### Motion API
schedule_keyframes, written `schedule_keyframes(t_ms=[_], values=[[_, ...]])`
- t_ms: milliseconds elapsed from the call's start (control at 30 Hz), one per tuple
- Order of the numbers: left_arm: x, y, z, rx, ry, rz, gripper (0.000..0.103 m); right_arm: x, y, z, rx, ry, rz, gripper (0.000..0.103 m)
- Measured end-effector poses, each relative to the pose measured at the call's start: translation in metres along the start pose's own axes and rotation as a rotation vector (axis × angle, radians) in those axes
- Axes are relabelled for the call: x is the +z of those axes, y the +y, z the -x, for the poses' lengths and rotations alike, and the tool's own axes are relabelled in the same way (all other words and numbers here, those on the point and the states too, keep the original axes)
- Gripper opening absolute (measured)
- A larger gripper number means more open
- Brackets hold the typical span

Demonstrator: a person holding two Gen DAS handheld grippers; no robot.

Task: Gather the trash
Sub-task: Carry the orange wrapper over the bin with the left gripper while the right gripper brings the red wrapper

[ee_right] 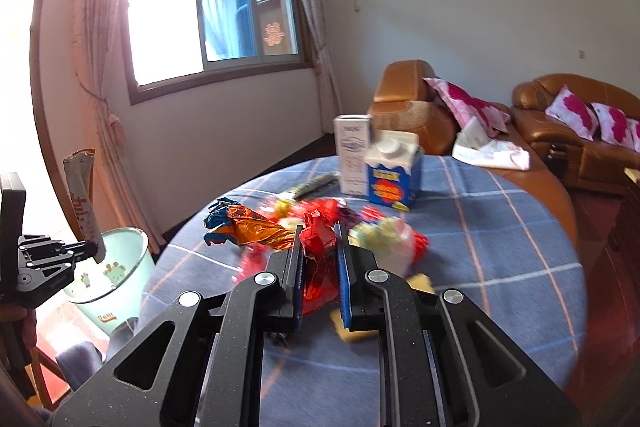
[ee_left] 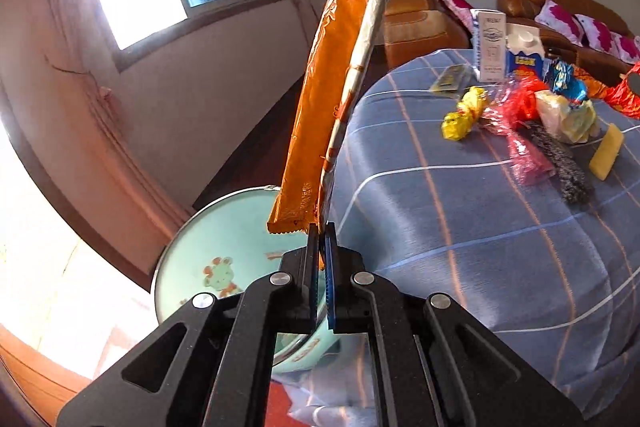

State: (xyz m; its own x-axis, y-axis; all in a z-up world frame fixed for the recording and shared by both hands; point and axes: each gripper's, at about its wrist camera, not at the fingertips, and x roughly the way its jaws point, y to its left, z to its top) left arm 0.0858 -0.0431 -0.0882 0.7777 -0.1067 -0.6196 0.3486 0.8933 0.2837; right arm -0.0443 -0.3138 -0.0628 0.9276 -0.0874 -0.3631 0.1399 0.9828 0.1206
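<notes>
**A:** Item one?

**B:** Long orange wrapper [ee_left: 328, 99], foil-lined, empty by the look of it. The left gripper [ee_left: 321, 247] has its jaws pressed fully together on the wrapper's lower serrated corner, so the rest stands up stiffly and leans away. Pinching at one end keeps the length clear of the gripper, which should let it fall freely once let go.

**A:** Location?

**B:** In the air, off the tabletop [ee_left: 460, 227], above the pale green bin [ee_left: 224, 239] that stands on the floor just beside the tabletop's edge. Judged as mid-delivery: the bin mouth is open and close below.

**A:** Item two?

**B:** Crumpled red wrapper [ee_right: 318, 251]. The right gripper [ee_right: 319, 259] is narrowed around it, pads against its sides, leaving only the gap the crumple fills. It is held over the cloth, near the pile.

**A:** Remaining stock on the tabletop?

**B:** Orange-and-blue foil wrapper [ee_right: 244, 223], yellow twisted wrapper [ee_left: 464, 113], pale yellow-white bag [ee_right: 386, 235], dark bristly strip [ee_left: 560, 159], yellow sponge-like piece [ee_left: 606, 151]. Two cartons stand upright at the far edge: one white [ee_right: 352, 159], one blue [ee_right: 394, 175].

**A:** Why clustered so?

**B:** Likely heaped mid-table so either gripper can reach. Collection is well short of done.
</notes>
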Motion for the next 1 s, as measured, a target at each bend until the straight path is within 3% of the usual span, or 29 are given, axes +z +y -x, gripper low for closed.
schedule_keyframes(t_ms=[333,667,1000], values=[[-0.020,0.057,-0.008,0.147,0.074,0.064,0.002,0.029,0.080,-0.046,0.156,-0.013,0.133,0.014],[-0.033,0.105,-0.017,0.203,0.119,0.164,0.002,0.031,0.144,-0.085,0.244,0.027,0.217,0.014],[-0.041,0.130,-0.027,0.251,0.138,0.192,0.003,0.028,0.192,-0.122,0.307,0.069,0.277,0.014]])
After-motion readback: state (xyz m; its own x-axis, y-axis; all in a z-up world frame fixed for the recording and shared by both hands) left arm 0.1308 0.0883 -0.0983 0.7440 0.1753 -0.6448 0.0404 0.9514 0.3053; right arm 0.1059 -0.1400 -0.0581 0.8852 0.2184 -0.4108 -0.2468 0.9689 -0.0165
